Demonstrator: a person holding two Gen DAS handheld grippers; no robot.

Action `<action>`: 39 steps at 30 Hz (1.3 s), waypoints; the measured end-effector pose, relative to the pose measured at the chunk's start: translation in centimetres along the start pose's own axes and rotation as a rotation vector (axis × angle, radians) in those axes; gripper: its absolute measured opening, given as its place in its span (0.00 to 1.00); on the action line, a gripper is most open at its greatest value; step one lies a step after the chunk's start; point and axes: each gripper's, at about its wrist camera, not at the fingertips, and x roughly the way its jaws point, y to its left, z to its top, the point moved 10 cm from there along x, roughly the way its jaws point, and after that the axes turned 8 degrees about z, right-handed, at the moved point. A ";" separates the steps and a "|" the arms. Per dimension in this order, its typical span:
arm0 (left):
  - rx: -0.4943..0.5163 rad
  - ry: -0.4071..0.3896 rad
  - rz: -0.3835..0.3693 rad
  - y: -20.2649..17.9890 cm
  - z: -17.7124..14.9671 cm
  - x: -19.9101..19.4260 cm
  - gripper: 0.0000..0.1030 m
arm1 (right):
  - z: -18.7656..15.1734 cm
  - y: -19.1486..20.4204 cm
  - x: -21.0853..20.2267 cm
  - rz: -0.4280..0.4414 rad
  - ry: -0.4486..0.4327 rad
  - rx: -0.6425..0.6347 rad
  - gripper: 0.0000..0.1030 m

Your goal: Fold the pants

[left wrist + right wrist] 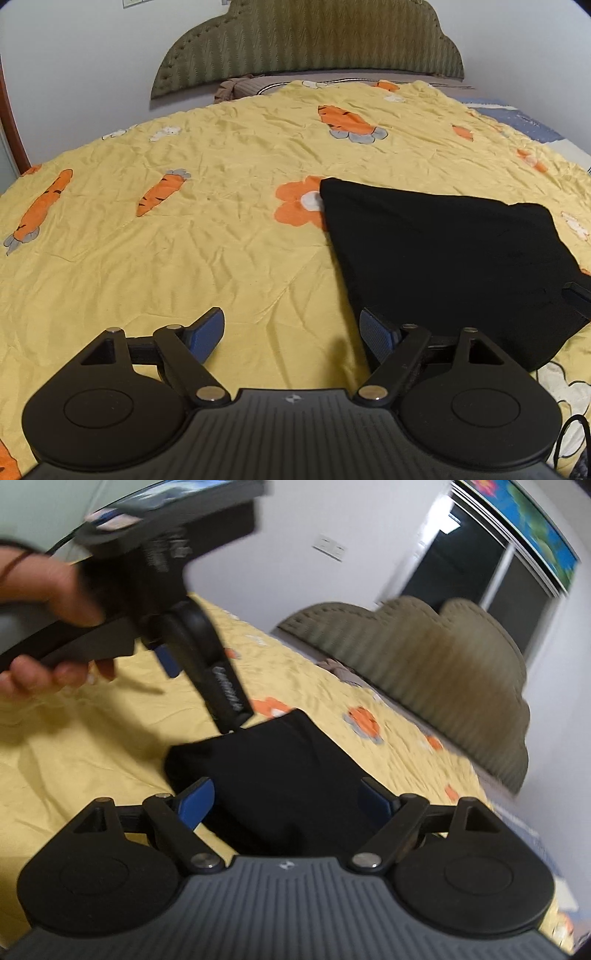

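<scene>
The black pants (450,258) lie folded into a compact shape on the yellow carrot-print bedspread (221,240), to the right in the left wrist view. My left gripper (291,332) is open and empty, its right finger at the pants' near left edge. In the right wrist view the pants (280,775) lie just ahead. My right gripper (286,801) is open and empty above them. The left gripper's body (207,657), held by a hand, hangs over the pants' far corner. The right gripper's tip (576,295) shows at the right edge.
A green padded headboard (306,40) stands against the white wall at the bed's far end. A brown pillow (236,86) lies below it. A blue cloth (517,118) lies at the far right. A dark window (480,572) is beyond the headboard.
</scene>
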 end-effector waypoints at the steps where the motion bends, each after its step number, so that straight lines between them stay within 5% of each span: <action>1: -0.002 0.003 -0.002 0.1 0.0 0.1 0.78 | 0.3 0.5 0.1 0.002 -0.003 -0.020 0.81; 6: -0.020 0.027 -0.031 0.0 -0.2 0.3 0.78 | 0.8 1.2 0.4 0.004 0.000 -0.055 0.82; 20: 0.010 0.004 -0.013 -2.8 0.9 -0.3 0.78 | -6.1 -12.0 -2.9 -0.093 0.034 0.445 0.84; 24: 0.054 0.001 0.006 -4.6 0.4 -0.7 0.78 | -5.9 -12.6 -3.2 -0.112 -0.010 0.566 1.00; 29: 0.120 -0.021 0.035 -6.1 -0.6 -1.5 0.79 | -5.8 -10.9 -2.8 -0.046 -0.021 0.697 1.00; 39: 0.009 0.023 -0.059 -6.0 -1.8 -2.9 0.84 | -7.4 -9.7 -5.8 -0.096 0.077 0.605 1.00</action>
